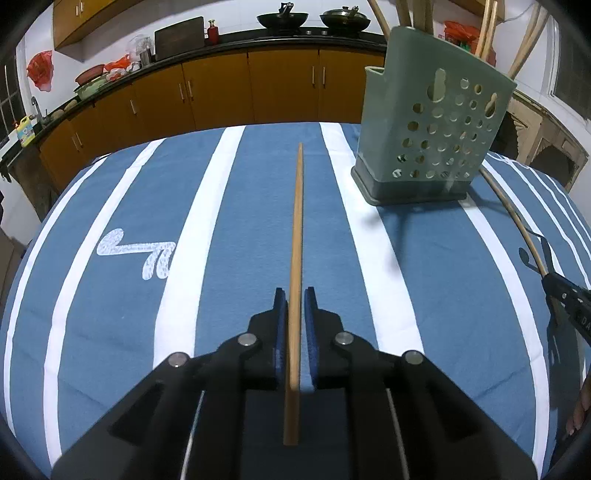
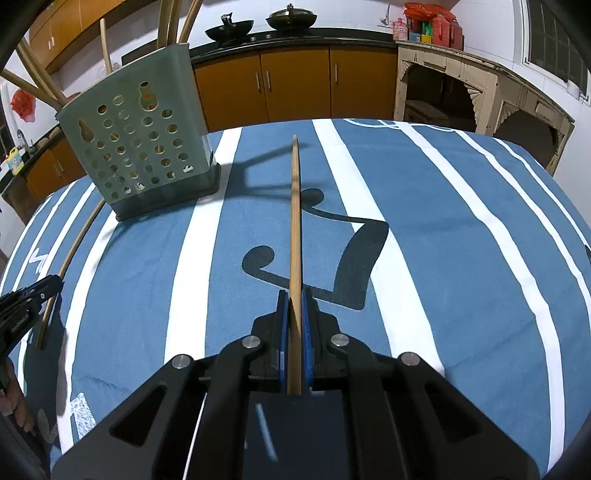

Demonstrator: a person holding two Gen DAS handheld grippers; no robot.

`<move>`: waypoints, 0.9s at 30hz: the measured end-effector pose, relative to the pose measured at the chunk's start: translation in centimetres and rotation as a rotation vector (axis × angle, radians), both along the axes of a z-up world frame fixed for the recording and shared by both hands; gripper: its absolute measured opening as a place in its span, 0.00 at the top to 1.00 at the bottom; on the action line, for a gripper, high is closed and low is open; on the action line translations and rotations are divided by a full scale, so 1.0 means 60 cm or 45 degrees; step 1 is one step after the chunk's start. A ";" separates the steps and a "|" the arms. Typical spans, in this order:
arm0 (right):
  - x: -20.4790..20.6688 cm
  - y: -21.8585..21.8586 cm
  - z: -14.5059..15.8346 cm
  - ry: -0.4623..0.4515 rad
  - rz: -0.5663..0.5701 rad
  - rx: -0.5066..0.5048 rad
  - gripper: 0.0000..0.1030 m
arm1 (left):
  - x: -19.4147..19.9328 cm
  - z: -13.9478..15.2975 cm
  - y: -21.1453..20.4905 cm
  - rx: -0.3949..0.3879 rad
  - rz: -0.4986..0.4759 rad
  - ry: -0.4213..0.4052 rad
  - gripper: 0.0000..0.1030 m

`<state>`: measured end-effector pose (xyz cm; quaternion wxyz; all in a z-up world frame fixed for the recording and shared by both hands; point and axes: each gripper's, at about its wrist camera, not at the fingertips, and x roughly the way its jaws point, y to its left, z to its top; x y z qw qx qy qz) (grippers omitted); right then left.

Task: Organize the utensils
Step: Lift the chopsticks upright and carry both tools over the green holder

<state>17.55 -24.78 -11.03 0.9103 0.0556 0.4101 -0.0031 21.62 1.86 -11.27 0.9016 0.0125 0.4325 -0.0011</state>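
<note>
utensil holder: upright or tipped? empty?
Upright and not empty. The green utensil holder stands on its dark base on the striped tablecloth, with several chopsticks sticking out of its top.

A table w/ a blue cloth (image 1: 236,206) with white stripes carries a green holder (image 1: 428,147) standing upright near the far edge.

Black hand-held gripper (image 1: 295,295), blue pads (image 1: 281,325), silver screws (image 1: 247,339)

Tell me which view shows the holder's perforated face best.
Right wrist view: the holder shows its holed face broadly, base included, unobstructed. Left wrist view shows the same holder at a similar size, holed face also visible, more steeply angled.
</note>
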 end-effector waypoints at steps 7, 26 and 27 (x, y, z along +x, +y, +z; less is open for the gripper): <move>0.000 0.001 0.000 0.001 0.000 -0.001 0.92 | 0.001 0.000 0.001 -0.001 0.000 0.000 0.88; -0.027 -0.011 0.019 -0.051 0.009 -0.006 0.93 | -0.023 0.007 0.005 -0.002 -0.024 0.016 0.92; -0.031 -0.014 0.027 -0.071 0.004 -0.003 0.93 | -0.026 0.010 0.007 -0.004 -0.026 0.009 0.92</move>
